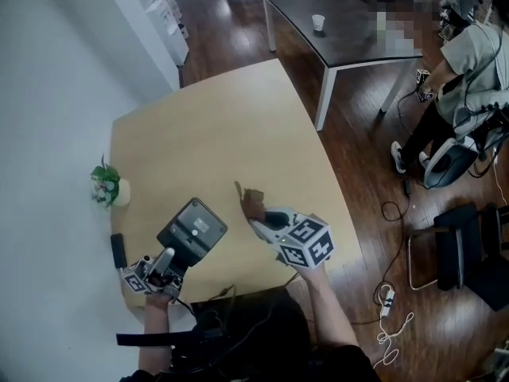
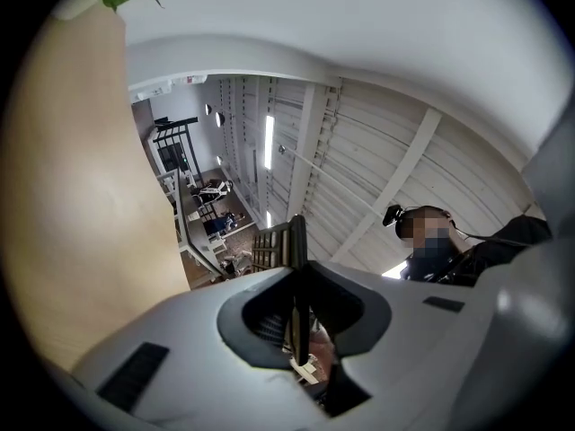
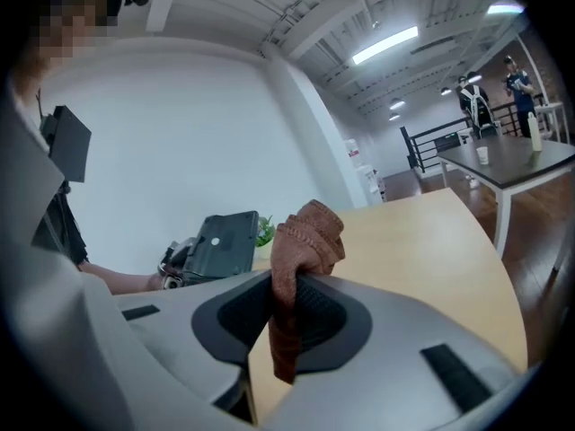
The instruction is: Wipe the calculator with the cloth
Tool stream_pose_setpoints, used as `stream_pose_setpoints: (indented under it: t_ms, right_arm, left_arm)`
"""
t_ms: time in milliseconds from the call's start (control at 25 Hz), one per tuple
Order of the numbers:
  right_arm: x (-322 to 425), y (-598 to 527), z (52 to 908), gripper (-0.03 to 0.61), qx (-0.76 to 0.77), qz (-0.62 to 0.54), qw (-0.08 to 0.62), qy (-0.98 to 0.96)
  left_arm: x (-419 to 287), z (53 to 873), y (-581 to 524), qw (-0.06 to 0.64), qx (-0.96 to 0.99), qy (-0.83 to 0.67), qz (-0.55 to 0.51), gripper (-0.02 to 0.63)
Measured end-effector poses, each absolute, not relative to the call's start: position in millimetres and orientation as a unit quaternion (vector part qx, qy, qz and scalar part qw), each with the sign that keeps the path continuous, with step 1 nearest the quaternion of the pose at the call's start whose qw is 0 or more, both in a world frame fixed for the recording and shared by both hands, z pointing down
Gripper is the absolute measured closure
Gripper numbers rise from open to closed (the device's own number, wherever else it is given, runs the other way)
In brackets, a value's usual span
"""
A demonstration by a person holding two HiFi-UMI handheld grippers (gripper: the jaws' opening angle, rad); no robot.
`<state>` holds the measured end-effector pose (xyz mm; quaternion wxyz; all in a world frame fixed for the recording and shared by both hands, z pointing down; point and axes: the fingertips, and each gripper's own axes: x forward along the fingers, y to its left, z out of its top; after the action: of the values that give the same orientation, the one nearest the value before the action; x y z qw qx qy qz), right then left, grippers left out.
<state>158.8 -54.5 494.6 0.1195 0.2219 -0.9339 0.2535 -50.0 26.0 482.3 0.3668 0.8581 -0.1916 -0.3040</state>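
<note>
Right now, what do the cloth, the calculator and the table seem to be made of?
Cloth: brown woven or knitted fabric, soft; it folds and shows a ribbed hem.
Calculator: probably hard dark plastic, matte; flat rigid case.
Table: pale wood or wood-look laminate, smooth; I cannot tell which.

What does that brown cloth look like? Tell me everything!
The cloth is reddish brown and looks soft and fuzzy. It is scrunched into a bunch. The right gripper pinches its middle, so one end sticks up and the other hangs down. It is over the tan table, right of the calculator, not touching it.
</note>
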Motion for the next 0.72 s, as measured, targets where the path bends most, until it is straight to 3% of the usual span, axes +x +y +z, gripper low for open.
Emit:
stream_pose_setpoints:
  t_ms: [160, 320, 520, 720]
  right_arm:
    - [119, -15, 451, 0.515, 0.118, 0.242, 0.083, -0.960]
    - [71, 22, 452, 0.514, 0.044, 0.202, 0.116, -0.971]
    - [92, -15, 474, 0.511, 0.084, 0.229, 0.114, -0.963]
    - [140, -66, 497, 0.515, 0.199, 0.196, 0.176, -0.944]
  left_arm:
    - [-46, 489, 19, 0.370, 0.858, -0.203, -0.292, 0.559]
    - [-25, 486, 21, 0.370, 0.864, -0.192, -0.283, 0.558]
    - [-18, 480, 32, 0.368, 0.871, -0.168, -0.277, 0.546]
    - [-24, 487, 35, 0.382, 0.867, -0.173, -0.270, 0.565]
